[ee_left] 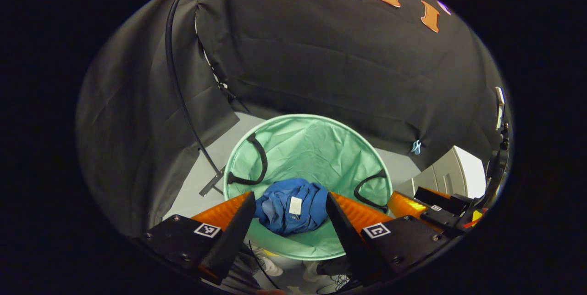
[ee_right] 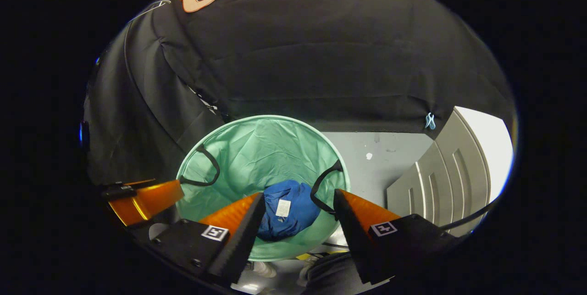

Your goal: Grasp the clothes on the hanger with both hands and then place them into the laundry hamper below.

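**Left gripper view: garment down, both claws empty**

The left claw (ee_left: 290,214) hangs spread wide, nothing between its fingers, right above the hamper (ee_left: 316,148). In the right gripper view the right claw (ee_right: 298,214) gapes just as empty over the same green tub. Below them the blue clothes (ee_left: 292,211) lie bunched in a heap on the hamper floor, toward the near wall, white tag facing up. Balled like that, the heap shows no clear long axis. Placing looks done; the next move is only to lift both claws clear of the black handles (ee_right: 321,189).
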The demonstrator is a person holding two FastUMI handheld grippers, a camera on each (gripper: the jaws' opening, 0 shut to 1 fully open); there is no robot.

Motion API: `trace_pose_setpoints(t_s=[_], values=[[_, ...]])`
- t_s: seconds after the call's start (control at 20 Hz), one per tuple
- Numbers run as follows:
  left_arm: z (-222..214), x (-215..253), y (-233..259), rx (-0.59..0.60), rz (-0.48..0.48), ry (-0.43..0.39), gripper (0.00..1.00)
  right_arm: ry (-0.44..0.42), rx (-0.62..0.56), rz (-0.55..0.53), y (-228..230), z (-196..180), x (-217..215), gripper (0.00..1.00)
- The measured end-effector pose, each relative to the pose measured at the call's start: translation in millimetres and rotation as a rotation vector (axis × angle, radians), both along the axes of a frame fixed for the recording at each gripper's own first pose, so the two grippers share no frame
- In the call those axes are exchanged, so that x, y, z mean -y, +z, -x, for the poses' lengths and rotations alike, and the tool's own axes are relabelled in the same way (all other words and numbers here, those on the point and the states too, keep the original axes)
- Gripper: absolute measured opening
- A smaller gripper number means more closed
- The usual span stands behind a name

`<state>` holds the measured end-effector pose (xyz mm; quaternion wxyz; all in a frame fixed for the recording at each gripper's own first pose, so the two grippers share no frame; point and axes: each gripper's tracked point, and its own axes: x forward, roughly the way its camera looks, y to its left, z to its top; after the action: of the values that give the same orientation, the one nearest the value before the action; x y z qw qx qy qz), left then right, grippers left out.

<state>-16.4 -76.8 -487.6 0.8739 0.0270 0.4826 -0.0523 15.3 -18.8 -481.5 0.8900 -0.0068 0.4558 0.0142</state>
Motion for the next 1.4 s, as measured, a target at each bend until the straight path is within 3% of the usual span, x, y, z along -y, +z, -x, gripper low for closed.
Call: trace_pose_setpoints(t_s=[0.7, 1.0, 1.15, 1.4], values=[[-38, 10, 162, 0.340, 0.074, -0.007, 0.96, 0.009, 0.314, 0.034, 170, -24, -1, 0.99], [-43, 26, 250, 0.511, 0.125, -0.046, 0.96, 0.012, 0.435, 0.080, 243, -19, 9, 0.99], [-41, 25, 286, 0.602, 0.100, -0.077, 0.96, 0.004, 0.505, 0.078, 282, -15, 11, 0.99], [-32, 31, 330, 0.685, 0.115, -0.099, 0.95, -0.001, 0.610, 0.076, 339, -5, 14, 0.98]])
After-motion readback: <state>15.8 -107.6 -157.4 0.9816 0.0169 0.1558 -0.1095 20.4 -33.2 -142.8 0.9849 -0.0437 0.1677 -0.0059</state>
